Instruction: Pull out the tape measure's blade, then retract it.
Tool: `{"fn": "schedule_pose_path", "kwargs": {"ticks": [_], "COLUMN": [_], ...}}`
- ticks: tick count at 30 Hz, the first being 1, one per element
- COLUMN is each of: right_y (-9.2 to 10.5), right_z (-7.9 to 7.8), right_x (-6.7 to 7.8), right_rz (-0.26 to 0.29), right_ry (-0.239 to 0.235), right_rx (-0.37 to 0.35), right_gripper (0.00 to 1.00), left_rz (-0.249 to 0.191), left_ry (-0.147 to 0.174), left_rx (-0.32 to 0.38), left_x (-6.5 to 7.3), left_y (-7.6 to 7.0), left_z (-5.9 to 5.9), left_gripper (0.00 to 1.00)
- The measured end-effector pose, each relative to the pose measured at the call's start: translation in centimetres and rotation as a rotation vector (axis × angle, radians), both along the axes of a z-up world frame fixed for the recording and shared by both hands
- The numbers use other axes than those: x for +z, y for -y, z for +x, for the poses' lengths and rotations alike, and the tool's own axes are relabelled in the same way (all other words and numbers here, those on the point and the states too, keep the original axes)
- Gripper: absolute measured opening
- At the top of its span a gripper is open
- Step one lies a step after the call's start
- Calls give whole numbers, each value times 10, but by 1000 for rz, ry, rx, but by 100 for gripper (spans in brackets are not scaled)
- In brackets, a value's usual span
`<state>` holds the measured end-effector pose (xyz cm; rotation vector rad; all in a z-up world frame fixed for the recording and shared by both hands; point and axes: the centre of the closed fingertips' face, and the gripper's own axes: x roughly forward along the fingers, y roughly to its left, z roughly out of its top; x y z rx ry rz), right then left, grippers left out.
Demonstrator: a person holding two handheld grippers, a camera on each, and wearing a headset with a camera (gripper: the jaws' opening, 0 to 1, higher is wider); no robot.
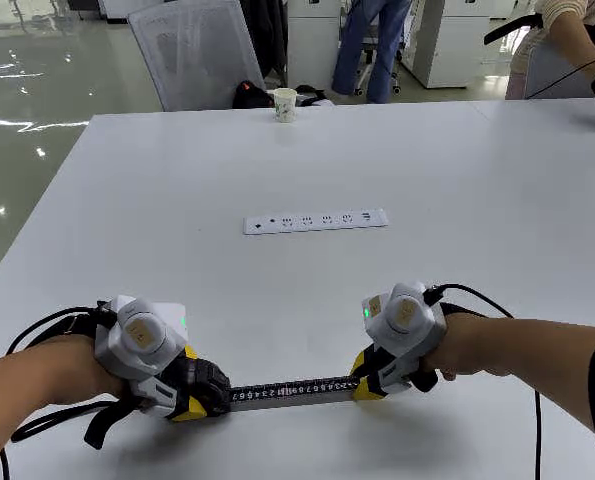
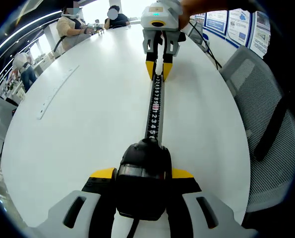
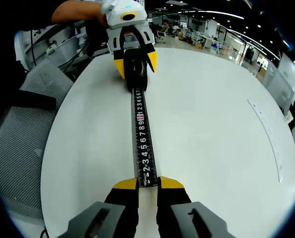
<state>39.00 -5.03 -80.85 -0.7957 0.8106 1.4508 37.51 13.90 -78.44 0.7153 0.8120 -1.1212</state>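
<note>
The black tape measure case [image 1: 203, 385] [image 2: 144, 178] [image 3: 136, 74] rests near the front edge of the white table, with my left gripper [image 1: 189, 402] [image 2: 143, 174] shut on it. Its dark numbered blade [image 1: 292, 392] [image 2: 154, 109] [image 3: 143, 141] runs flat along the table to my right gripper [image 1: 369, 388] [image 3: 147, 184], which is shut on the blade's tip. In the left gripper view the right gripper [image 2: 158, 70] faces me with its yellow-tipped jaws pinching the blade end. In the right gripper view the left gripper [image 3: 134, 63] holds the case at the far end.
A white power strip [image 1: 316, 221] [image 3: 267, 139] lies mid-table. A paper cup [image 1: 285, 104] stands at the far edge, with a mesh chair [image 1: 197, 50] behind it. People stand and sit beyond the table. An office chair [image 2: 266, 114] is beside the table.
</note>
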Motion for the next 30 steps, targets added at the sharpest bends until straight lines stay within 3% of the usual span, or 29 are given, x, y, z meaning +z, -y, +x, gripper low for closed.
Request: {"fn": "schedule_pose_path", "kwargs": {"ticks": [30], "right_y": [17], "right_z": [2], "right_x": [0], "right_rz": [-9], "right_ry": [-2], "right_rx": [-9], "right_gripper": [10], "left_rz": [0], "left_ry": [3], "left_rx": [3], "left_x": [0], "left_y": [0], "left_z": [0], "left_gripper": [34]}}
